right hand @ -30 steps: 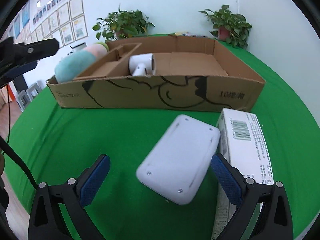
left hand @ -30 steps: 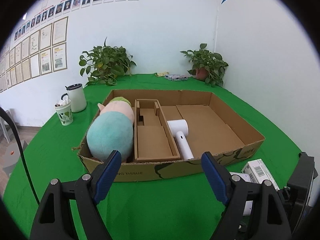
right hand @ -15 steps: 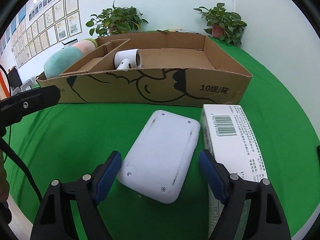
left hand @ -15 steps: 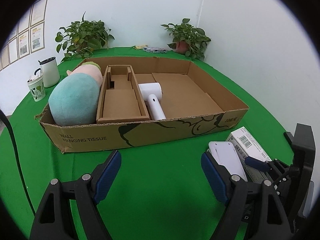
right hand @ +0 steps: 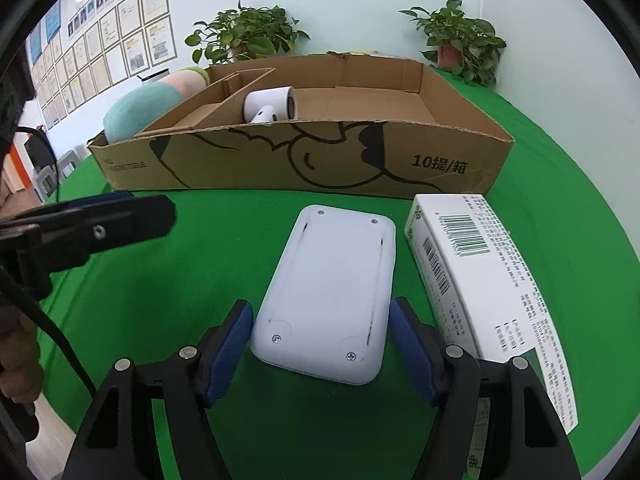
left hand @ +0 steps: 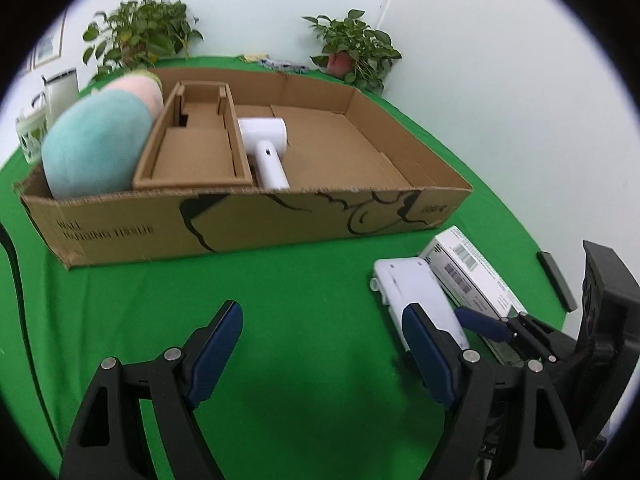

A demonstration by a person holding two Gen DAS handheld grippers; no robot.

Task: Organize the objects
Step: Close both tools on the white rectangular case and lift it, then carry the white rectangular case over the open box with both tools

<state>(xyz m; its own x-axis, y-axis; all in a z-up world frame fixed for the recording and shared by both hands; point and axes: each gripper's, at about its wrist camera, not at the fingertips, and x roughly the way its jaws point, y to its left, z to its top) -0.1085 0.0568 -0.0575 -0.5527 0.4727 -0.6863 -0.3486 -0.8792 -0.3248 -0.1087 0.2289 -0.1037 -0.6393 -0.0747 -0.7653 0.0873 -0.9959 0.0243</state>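
The white plastic case [right hand: 328, 288] lies face down on the green cloth [right hand: 200, 280] at lower centre, just beside a white carton [right hand: 480, 280]. The right gripper [right hand: 320, 344] has just been closing around its near end, pads almost at its sides. The left gripper [left hand: 320, 352] stands wide, empty. The cardboard tray [right hand: 300, 160] lies above.

Both views are bright and evenly lit from overhead, with soft, short shadows on the green cloth [left hand: 304, 320] under the left gripper [left hand: 320, 352] and beneath the white device [right hand: 332, 292]. Fisheye distortion bows the cardboard box [right hand: 320, 160] and a black vignette rings each frame. The left wrist view is smeared by motion blur, strongest on the plush toy [left hand: 96, 148] and far plants [left hand: 140, 36], while the right wrist view is sharp.
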